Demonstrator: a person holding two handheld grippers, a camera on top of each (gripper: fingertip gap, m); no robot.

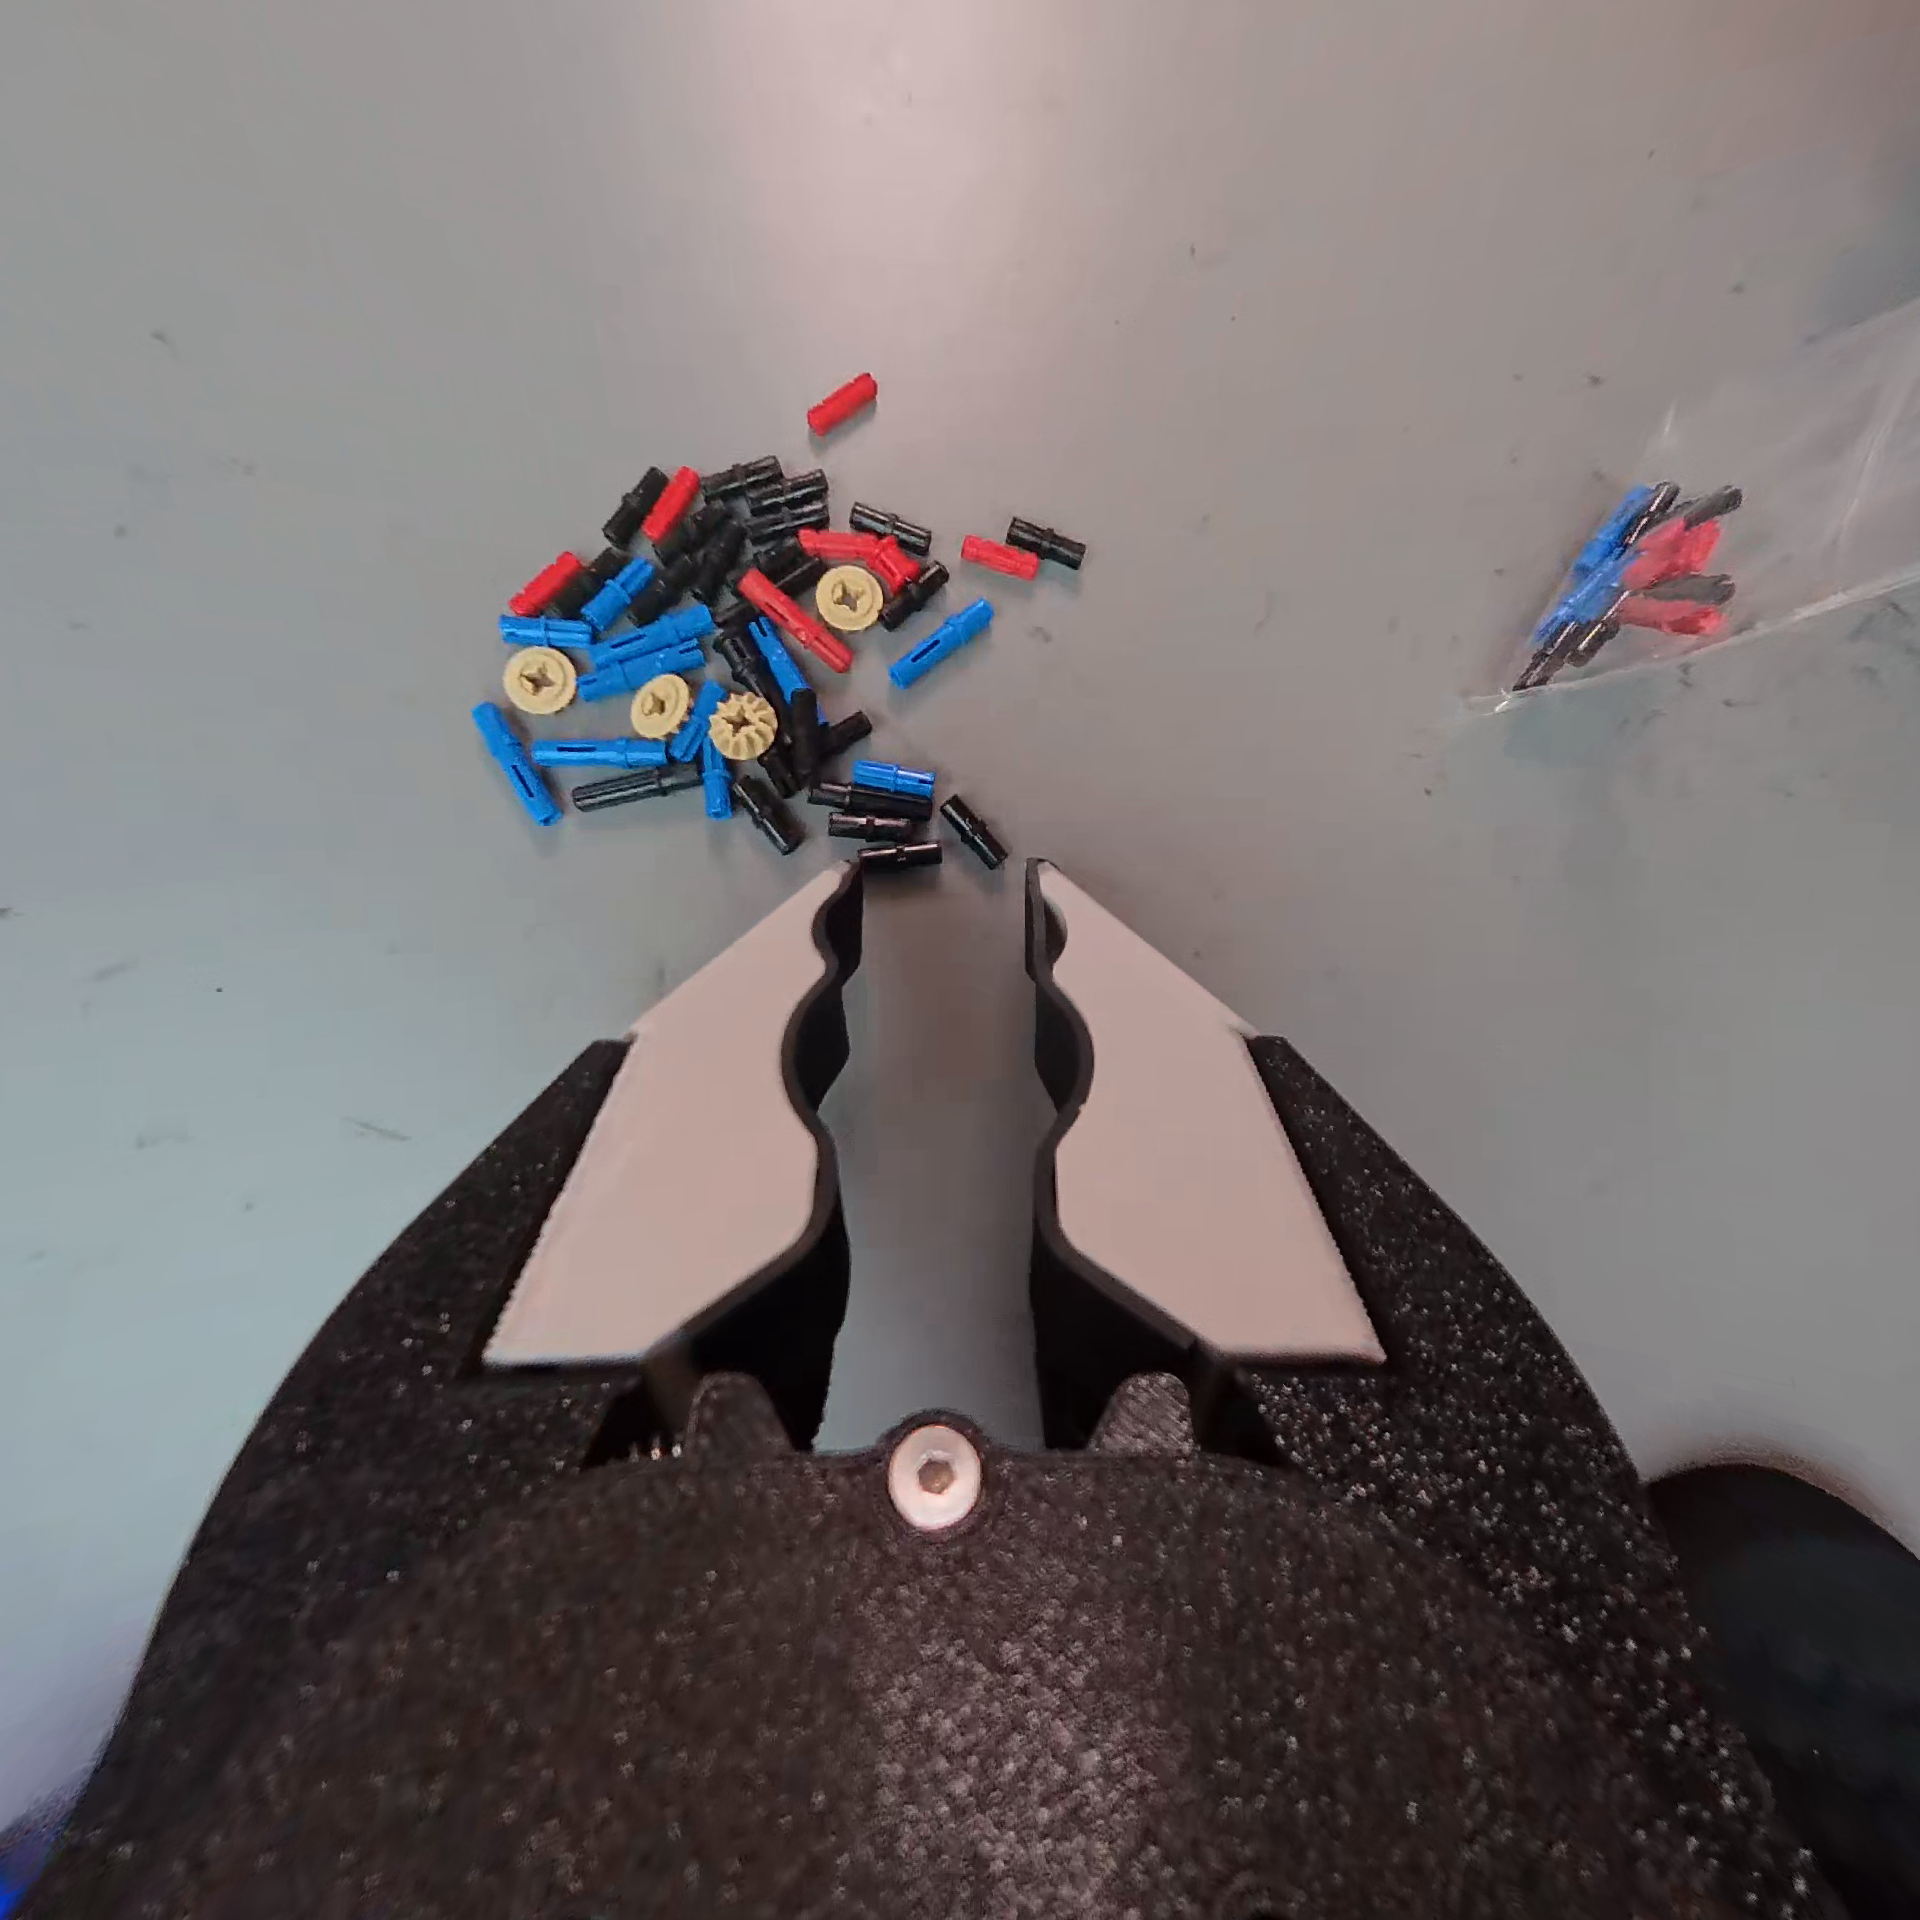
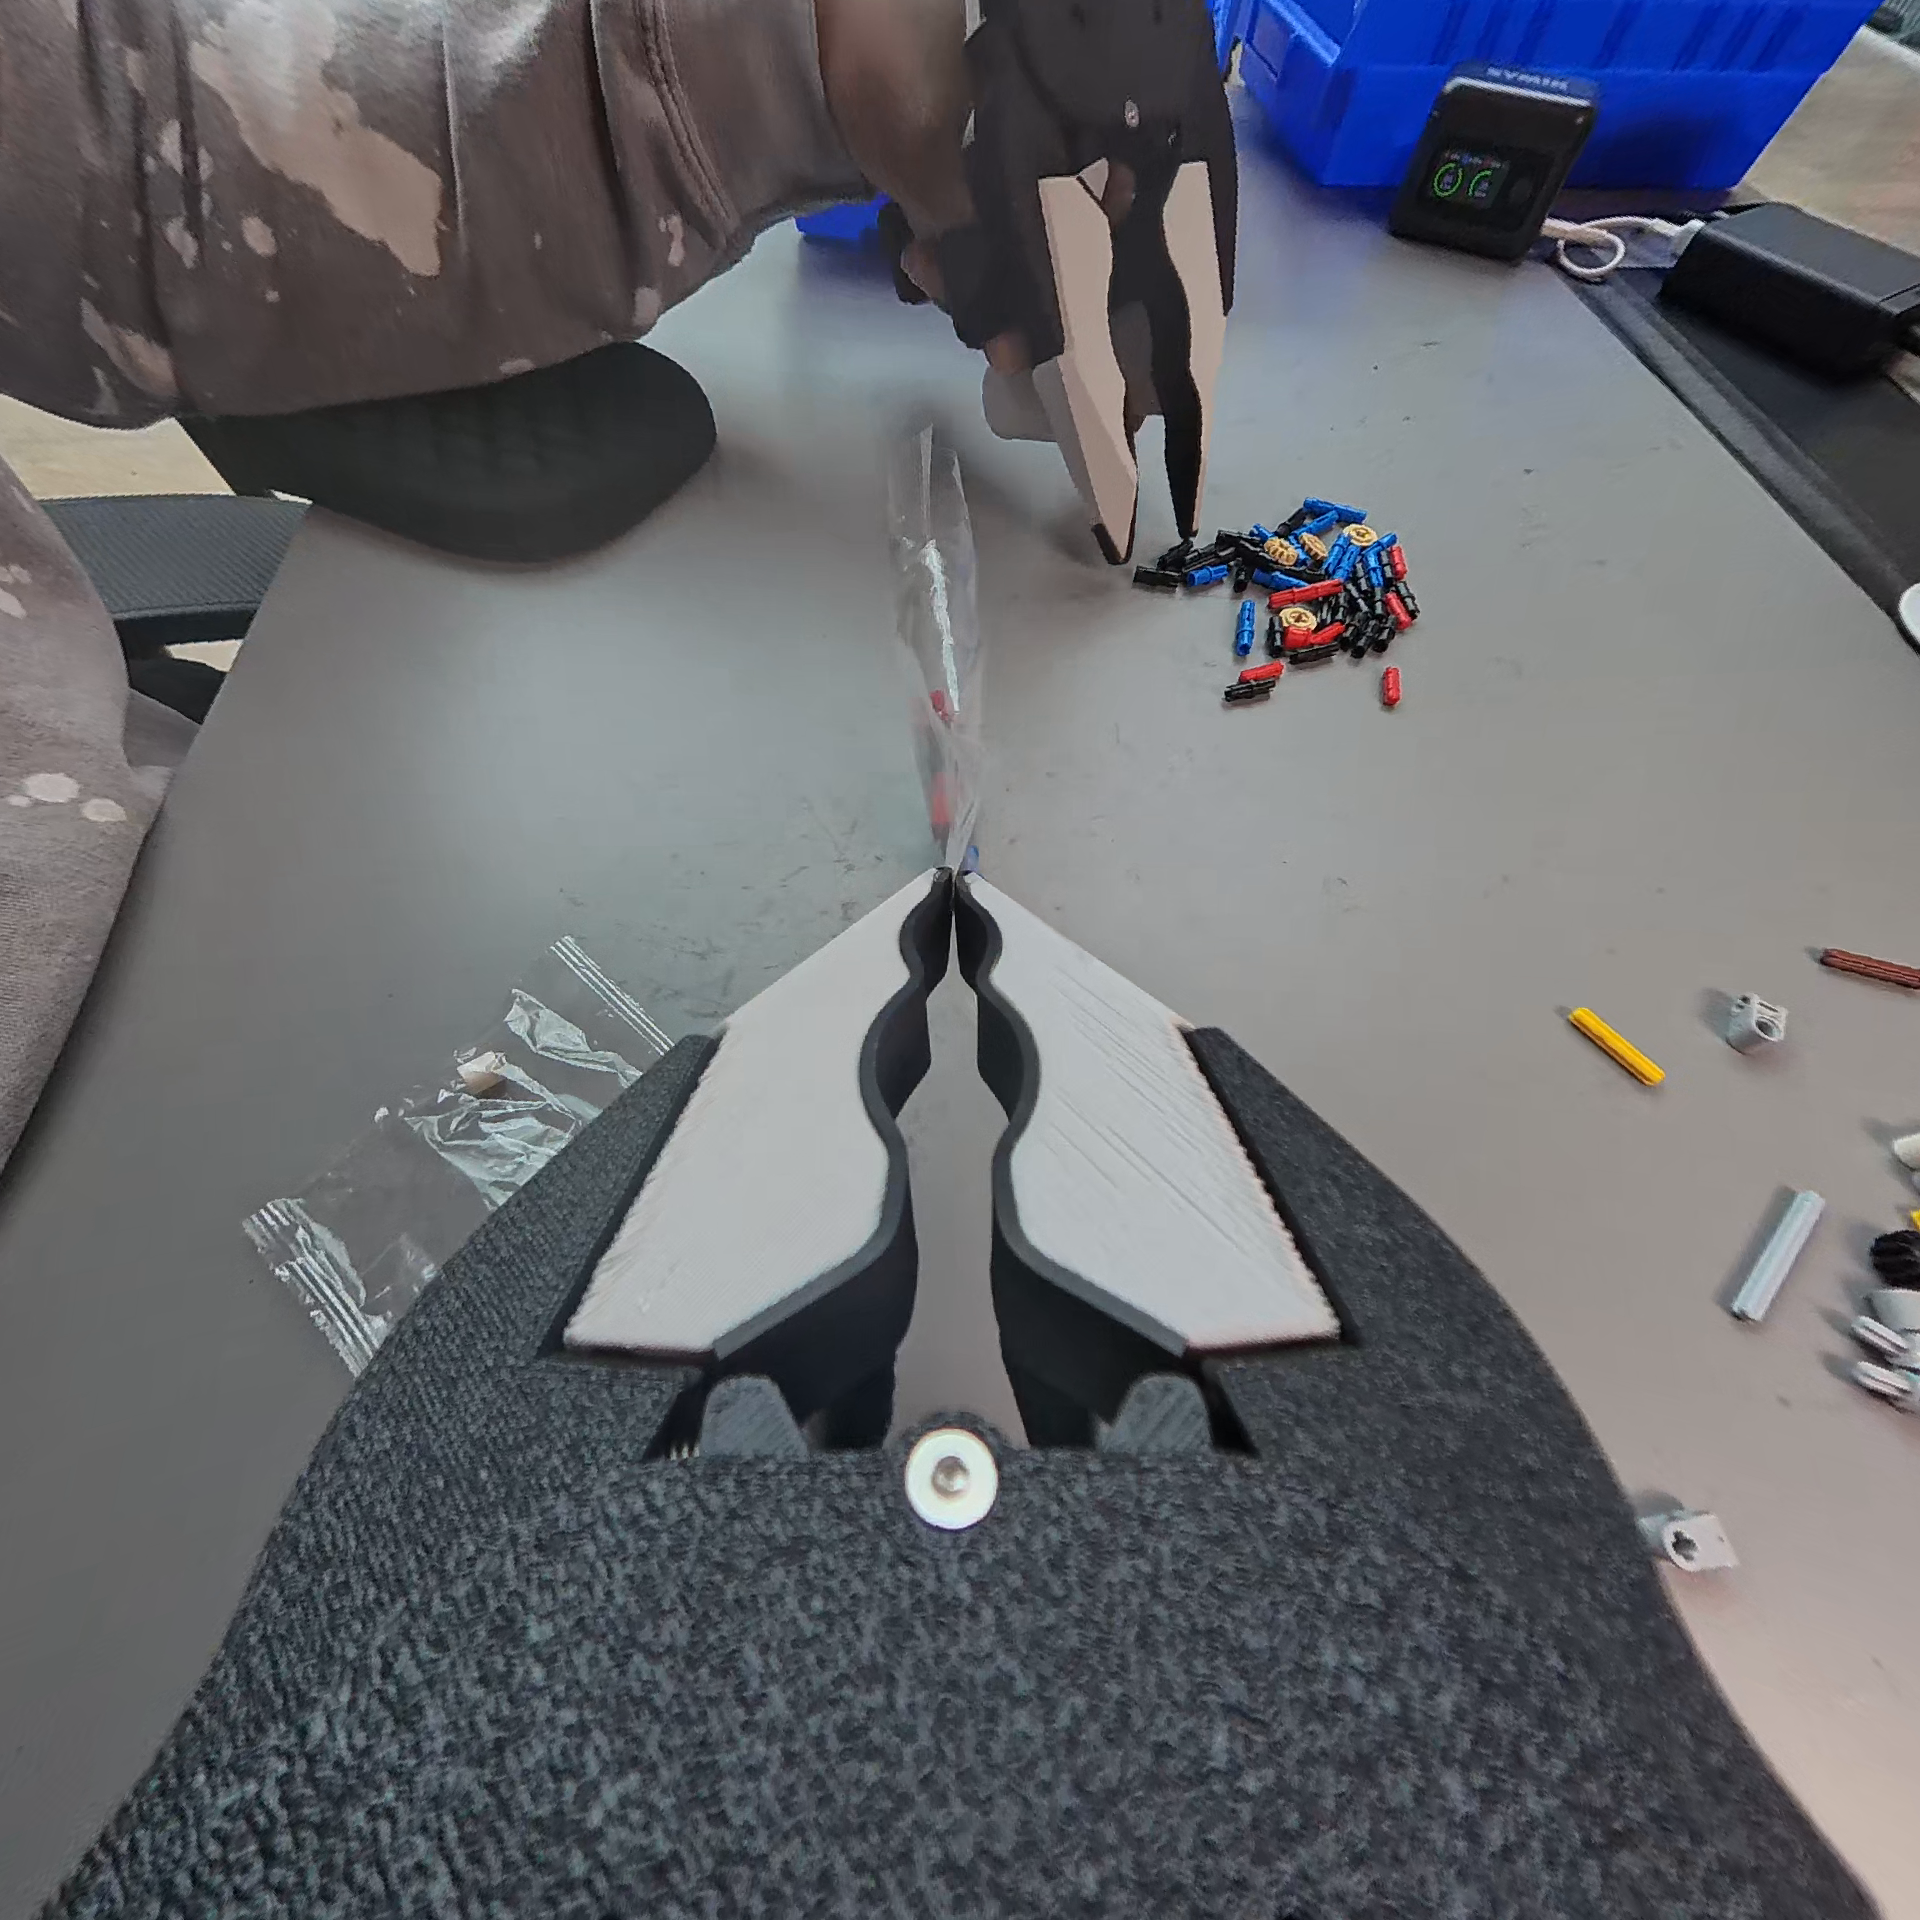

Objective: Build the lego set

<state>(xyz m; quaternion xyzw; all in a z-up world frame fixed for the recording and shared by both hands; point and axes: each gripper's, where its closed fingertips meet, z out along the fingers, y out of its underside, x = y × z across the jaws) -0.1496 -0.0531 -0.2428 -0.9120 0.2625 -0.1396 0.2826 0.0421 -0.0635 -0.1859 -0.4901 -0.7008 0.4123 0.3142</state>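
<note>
Dozens of small black, blue and red pins with a few tan gear wheels lie in a loose pile point(image 1: 727, 644) on the grey table point(image 1: 1247, 312). The left gripper point(image 1: 943, 868) points down at the near edge of that pile, its fingers point(image 1: 727, 1091) parted with a narrow gap and nothing between them; one black pin point(image 1: 900, 856) lies just at the tips. The right gripper point(image 2: 953, 881) has its fingers point(image 2: 758, 1153) pinched together on the edge of a clear plastic bag point(image 2: 940, 623), which stands up from the tips with a few red, blue and black pins inside, well apart from the pile. An empty crumpled bag point(image 2: 457, 1132) lies to the left of the right gripper. Off to its right sit a yellow rod point(image 2: 1616, 1046), a grey tube point(image 2: 1777, 1254) and small grey connectors point(image 2: 1756, 1021). A blue bin point(image 2: 1507, 73) stands at the far end.
</note>
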